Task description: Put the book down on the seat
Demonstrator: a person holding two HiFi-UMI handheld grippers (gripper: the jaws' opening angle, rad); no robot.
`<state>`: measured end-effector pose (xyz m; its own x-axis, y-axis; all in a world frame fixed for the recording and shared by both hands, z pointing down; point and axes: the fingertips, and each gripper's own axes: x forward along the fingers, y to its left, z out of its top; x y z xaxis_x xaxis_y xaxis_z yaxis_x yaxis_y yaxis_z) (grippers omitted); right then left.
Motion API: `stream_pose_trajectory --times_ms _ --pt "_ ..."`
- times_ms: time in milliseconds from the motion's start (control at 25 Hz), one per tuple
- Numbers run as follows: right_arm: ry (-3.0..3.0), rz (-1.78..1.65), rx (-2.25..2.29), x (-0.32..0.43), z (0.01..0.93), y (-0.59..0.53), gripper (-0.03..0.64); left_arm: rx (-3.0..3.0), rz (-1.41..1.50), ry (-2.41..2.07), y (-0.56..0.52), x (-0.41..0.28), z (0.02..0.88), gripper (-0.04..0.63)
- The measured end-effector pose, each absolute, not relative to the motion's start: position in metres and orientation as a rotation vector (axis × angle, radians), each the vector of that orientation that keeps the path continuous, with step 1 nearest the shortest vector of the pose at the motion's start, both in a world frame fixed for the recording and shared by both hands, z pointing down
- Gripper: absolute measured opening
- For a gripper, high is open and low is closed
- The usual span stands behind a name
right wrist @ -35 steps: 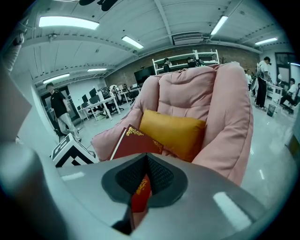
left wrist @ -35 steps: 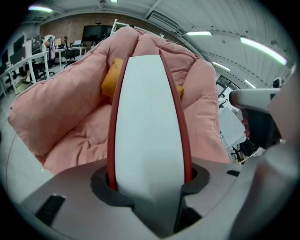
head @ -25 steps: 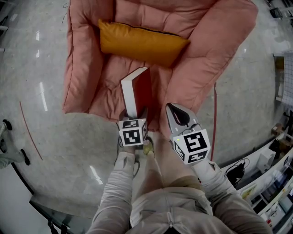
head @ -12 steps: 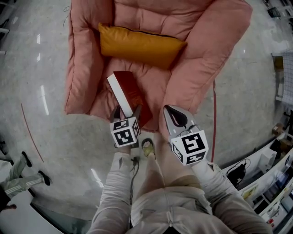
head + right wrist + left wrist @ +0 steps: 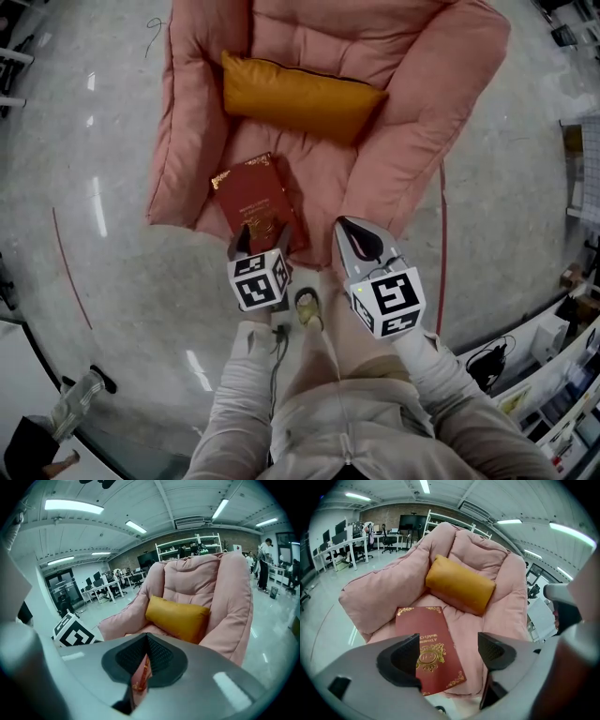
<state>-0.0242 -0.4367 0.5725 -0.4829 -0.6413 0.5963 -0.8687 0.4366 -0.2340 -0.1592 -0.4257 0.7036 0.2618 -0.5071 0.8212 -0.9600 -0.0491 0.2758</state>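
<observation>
Left gripper jaws have just been opening and now stand wide apart, pressing on nothing. The red book lies flat, cover up, at the front left of the pink seat, just below the orange cushion. Right gripper jaws are drawn together and empty, near the seat's front right.

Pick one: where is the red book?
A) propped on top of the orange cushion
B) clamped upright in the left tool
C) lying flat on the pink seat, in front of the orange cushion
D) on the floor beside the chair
C: the book lies cover-up on the seat, short of the orange cushion. The left tool has just opened its jaws, and they grip nothing.
</observation>
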Motion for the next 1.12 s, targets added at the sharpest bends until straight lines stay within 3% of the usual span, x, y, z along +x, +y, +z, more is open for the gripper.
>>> stream_pose_trajectory --times_ms 520,720,920,1120 --pt "-2.32 0.686 1.228 -0.044 0.55 -0.408 0.0 1.738 0.623 -1.354 -0.39 -0.155 0.658 0.365" --pt "-2.344 0.664 1.214 -0.051 0.54 -0.396 0.0 1.753 0.613 -1.46 -0.378 -0.17 0.632 0.139" --pt "-2.363 0.646 1.195 -0.058 0.532 -0.383 0.0 1.763 0.577 -1.486 -0.366 -0.174 0.61 0.053" --pt "-2.378 0.623 1.177 -0.064 0.523 -0.367 0.0 1.772 0.579 -1.506 -0.349 -0.178 0.59 0.028"
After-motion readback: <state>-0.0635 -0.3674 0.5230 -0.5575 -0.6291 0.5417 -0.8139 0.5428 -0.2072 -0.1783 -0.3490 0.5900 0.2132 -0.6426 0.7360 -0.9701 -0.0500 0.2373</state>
